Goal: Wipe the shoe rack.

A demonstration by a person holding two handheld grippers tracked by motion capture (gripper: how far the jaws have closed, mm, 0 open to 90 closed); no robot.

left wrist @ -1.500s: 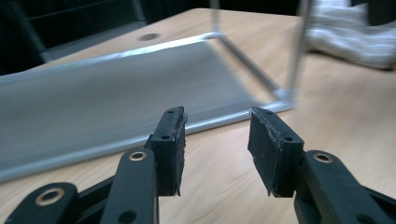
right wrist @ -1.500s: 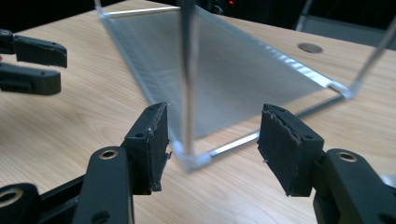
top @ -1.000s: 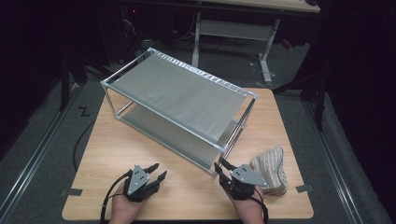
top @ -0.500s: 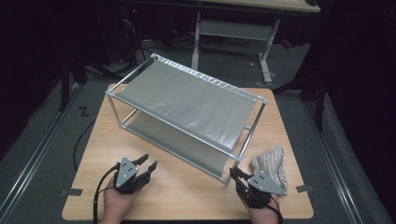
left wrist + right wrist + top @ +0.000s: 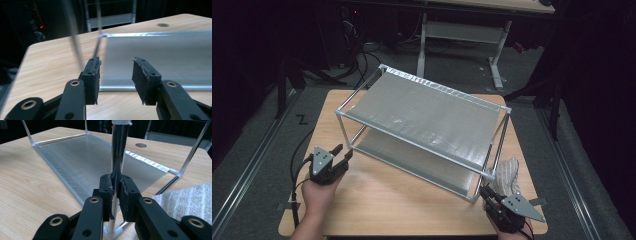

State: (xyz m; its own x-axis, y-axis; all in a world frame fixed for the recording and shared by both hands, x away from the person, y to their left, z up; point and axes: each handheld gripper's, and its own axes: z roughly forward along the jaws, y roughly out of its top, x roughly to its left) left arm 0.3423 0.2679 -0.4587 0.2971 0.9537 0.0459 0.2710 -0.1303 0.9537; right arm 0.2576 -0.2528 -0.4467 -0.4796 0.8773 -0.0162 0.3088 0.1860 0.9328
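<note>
Rack (image 5: 427, 117): two-tier metal-tube shelf frame, grey mesh sheets on top and bottom levels, standing askew on the wooden table (image 5: 377, 200), long side running from far left to near right in the high view.
Rack corners: white plastic joints at the tube ends; near right corner post (image 5: 117, 152) upright, chrome, seen close in the right gripper view.
Right gripper (image 5: 490, 196): at the table's near right edge, clamped on the near right corner post low down, just above the bottom joint; both pads pressed against the chrome tube.
Right jaws, recent motion: just closing, post between them.
Left gripper (image 5: 343, 152): near the table's left edge, just off the rack's near left corner, held in a hand (image 5: 314, 192) coming in from below.
Left jaws: spread apart, nothing between the pads; thin left post of the rack just beyond and left of the left pad (image 5: 92, 75), not touched.
Bottom shelf (image 5: 160, 57): grey sheet with shiny rim, lying straight ahead of the left jaws, near edge just past the pad tips.
Towel (image 5: 507, 172): white ribbed cloth, bunched on the table beside the near right corner, just right of the clamped post and touching or nearly touching the right gripper.
Cable (image 5: 297, 172): black, trailing from the left gripper over the table's left edge.
</note>
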